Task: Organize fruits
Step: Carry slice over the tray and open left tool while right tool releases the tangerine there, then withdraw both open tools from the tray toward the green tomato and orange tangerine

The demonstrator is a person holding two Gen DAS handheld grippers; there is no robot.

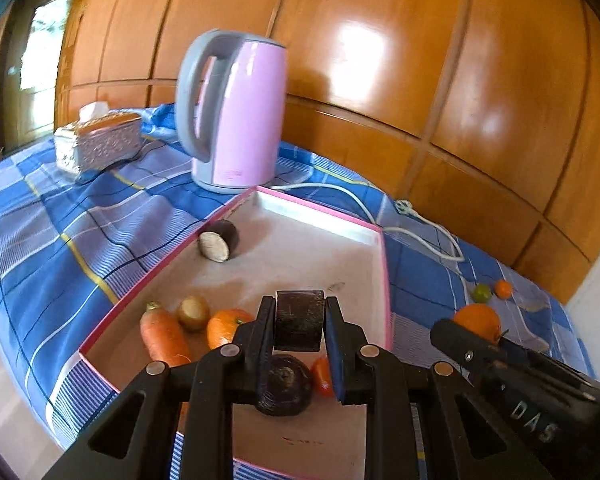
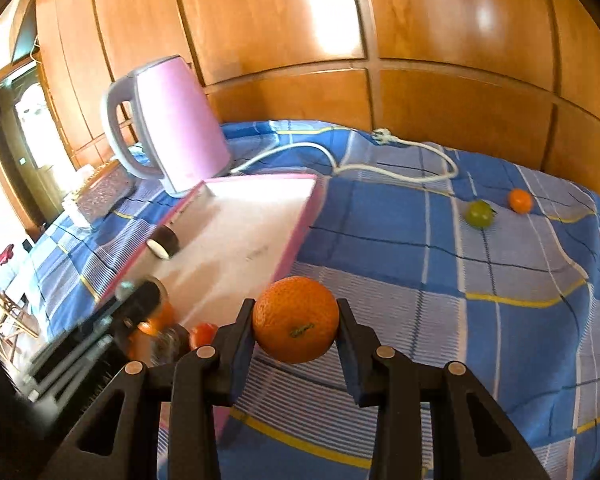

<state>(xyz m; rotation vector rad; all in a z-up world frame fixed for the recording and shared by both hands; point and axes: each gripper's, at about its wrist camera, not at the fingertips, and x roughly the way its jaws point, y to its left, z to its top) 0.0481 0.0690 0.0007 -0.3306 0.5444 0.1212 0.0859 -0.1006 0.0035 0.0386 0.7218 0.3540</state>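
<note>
My left gripper is shut on a dark purple cylindrical chunk and holds it over the near part of a pink-rimmed tray. In the tray lie a carrot, a small brownish cut piece, an orange, a dark round fruit, a small red fruit and, farther back, a dark cut piece with a white face. My right gripper is shut on a large orange, held above the cloth just right of the tray.
A green fruit and a small orange fruit lie on the blue checked cloth at the right. A pink kettle with a white cord stands behind the tray. A tissue box sits at the far left. Wooden panels back the surface.
</note>
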